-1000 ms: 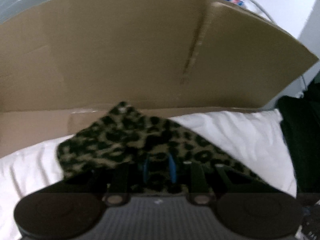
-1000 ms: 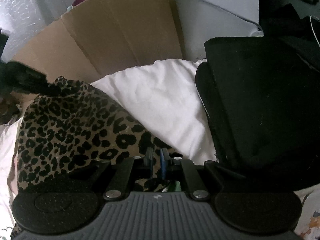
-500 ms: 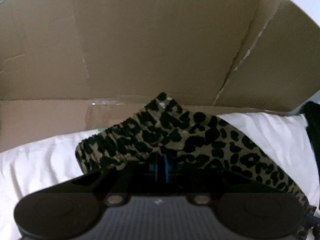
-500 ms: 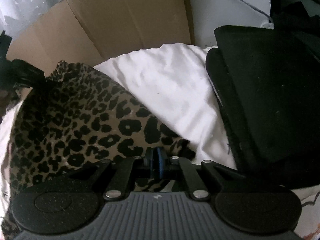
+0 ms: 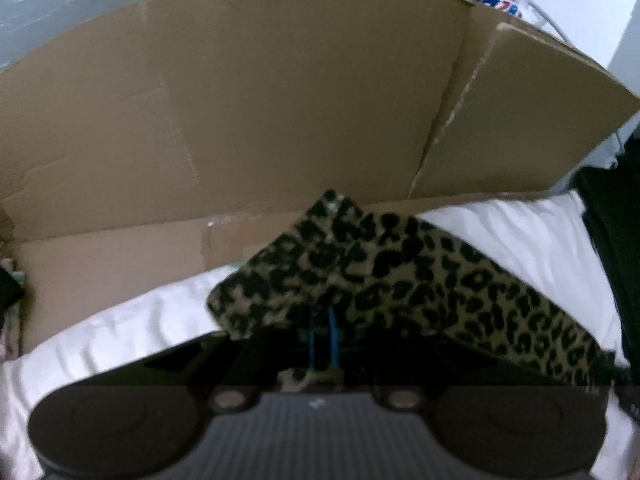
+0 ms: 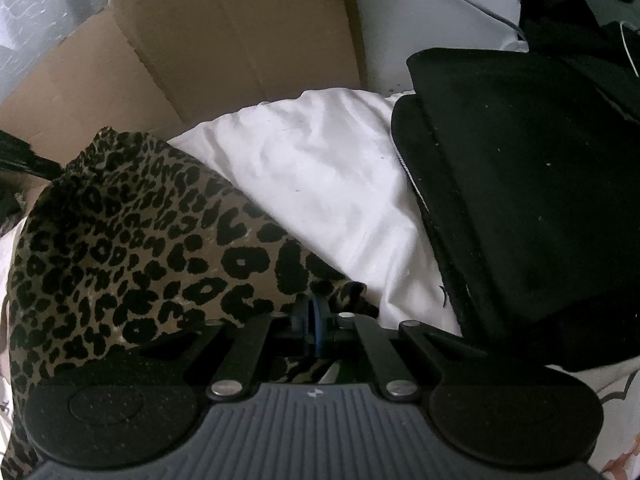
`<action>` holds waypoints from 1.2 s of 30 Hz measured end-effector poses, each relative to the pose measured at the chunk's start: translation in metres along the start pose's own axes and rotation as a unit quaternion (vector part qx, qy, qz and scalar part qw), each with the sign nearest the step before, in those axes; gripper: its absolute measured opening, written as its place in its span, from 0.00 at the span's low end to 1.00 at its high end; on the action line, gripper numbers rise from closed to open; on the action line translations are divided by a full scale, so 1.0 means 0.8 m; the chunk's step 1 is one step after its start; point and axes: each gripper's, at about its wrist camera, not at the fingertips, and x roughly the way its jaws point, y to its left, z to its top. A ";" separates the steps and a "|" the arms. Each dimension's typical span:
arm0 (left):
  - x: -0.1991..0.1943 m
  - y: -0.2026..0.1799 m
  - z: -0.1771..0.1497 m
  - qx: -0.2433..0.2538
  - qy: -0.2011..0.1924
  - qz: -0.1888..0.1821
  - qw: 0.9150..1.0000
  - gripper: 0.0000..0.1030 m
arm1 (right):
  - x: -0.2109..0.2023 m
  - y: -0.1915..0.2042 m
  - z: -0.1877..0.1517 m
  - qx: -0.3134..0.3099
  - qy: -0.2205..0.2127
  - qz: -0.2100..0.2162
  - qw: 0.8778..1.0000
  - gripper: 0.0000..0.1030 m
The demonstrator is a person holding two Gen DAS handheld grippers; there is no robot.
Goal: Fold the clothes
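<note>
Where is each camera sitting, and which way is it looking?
Left wrist: sits on the left gripper, facing the cardboard box; its shut blue fingertips pinch the leopard-print cloth.
Right wrist: sits on the right gripper, facing the white bedding and black clothes; its shut fingertips pinch the same cloth.
Both views share the cloth, bedding and box.

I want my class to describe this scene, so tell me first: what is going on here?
A person is folding clothes with a handheld gripper in each hand. Both the left gripper and the right gripper are shut on a leopard-print garment, each pinching a different edge, so the cloth is held up between them over a white pillow. A cardboard box stands behind, and a stack of black clothes lies to the right. No finished fold shows yet.
</note>
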 end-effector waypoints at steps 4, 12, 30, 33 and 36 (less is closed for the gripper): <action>-0.005 0.010 -0.011 0.001 0.010 0.016 1.000 0.10 | 0.000 -0.005 -0.001 0.004 -0.001 0.008 1.000 0.06; 0.040 0.016 -0.015 0.014 0.036 0.038 0.999 0.10 | -0.001 -0.015 -0.005 0.001 -0.005 0.027 1.000 0.04; -0.023 -0.018 -0.031 0.061 0.023 0.046 0.997 0.19 | -0.039 0.006 0.015 -0.018 -0.019 0.081 0.996 0.04; -0.028 -0.031 -0.047 0.067 0.025 0.030 0.997 0.20 | -0.044 0.021 0.006 -0.009 -0.023 0.099 0.995 0.04; -0.016 -0.040 -0.065 0.070 0.033 0.025 0.997 0.20 | -0.042 0.041 -0.005 -0.017 -0.017 0.114 0.993 0.04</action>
